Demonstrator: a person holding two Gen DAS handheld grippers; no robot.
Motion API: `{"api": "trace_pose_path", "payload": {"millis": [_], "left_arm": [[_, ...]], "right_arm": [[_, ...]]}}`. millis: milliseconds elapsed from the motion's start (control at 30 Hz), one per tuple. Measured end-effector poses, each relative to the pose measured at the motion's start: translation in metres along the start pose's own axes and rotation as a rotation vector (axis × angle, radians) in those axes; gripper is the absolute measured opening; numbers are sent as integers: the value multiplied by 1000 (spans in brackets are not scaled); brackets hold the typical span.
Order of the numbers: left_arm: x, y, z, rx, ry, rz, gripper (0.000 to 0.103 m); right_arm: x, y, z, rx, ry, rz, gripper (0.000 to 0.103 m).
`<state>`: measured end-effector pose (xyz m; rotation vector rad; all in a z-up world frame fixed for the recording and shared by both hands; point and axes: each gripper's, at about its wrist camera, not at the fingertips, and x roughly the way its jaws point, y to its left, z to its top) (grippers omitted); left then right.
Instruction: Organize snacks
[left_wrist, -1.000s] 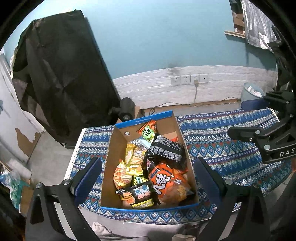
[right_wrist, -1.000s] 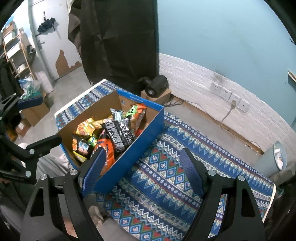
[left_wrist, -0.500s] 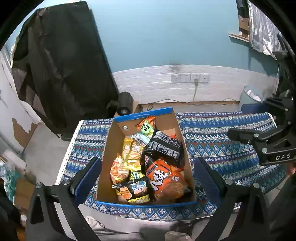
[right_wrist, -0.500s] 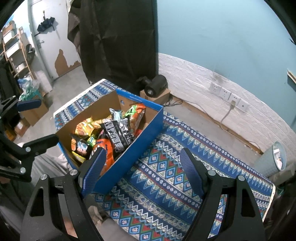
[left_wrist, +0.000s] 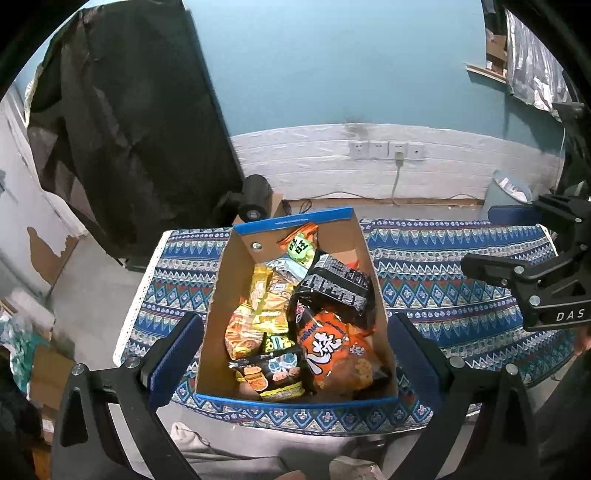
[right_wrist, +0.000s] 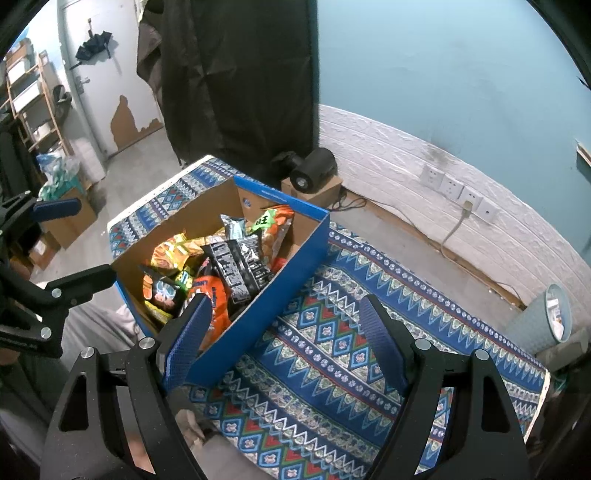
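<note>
A blue-rimmed cardboard box (left_wrist: 225, 284) (right_wrist: 280, 291) full of snack bags stands on a table under a blue patterned cloth (left_wrist: 443, 280) (right_wrist: 332, 369). Inside lie an orange chip bag (left_wrist: 332, 347) (right_wrist: 212, 306), a black bag (left_wrist: 336, 288) (right_wrist: 236, 269), yellow packets (left_wrist: 266, 302) (right_wrist: 173, 254) and a green-labelled bag (left_wrist: 299, 247) (right_wrist: 273, 225). My left gripper (left_wrist: 295, 354) hovers open above the box's near end, nothing between its pads. My right gripper (right_wrist: 284, 336) hangs open over the box's right wall and the cloth, also with nothing in it.
A black cylindrical device (left_wrist: 255, 199) (right_wrist: 314, 170) sits on a small carton behind the table. A pale waste bin (left_wrist: 506, 192) (right_wrist: 550, 317) stands on the floor at the right. A dark cloth-covered stand (left_wrist: 125, 122) rises behind the box. Clutter and shelving (right_wrist: 33, 96) stand at the left.
The left view has drifted and rolled slightly, so the box sits a little more centred and upright between the fingers. The right view is unchanged. Nothing was grasped.
</note>
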<state>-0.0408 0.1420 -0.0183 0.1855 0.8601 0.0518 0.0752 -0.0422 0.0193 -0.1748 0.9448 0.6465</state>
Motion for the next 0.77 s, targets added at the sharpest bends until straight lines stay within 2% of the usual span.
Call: {"api": "trace_pose_path", "payload": {"millis": [767], "left_arm": [[-5, -5, -1, 24, -24, 14, 101]], "right_arm": [[2, 1, -3, -8, 4, 1, 81]]}}
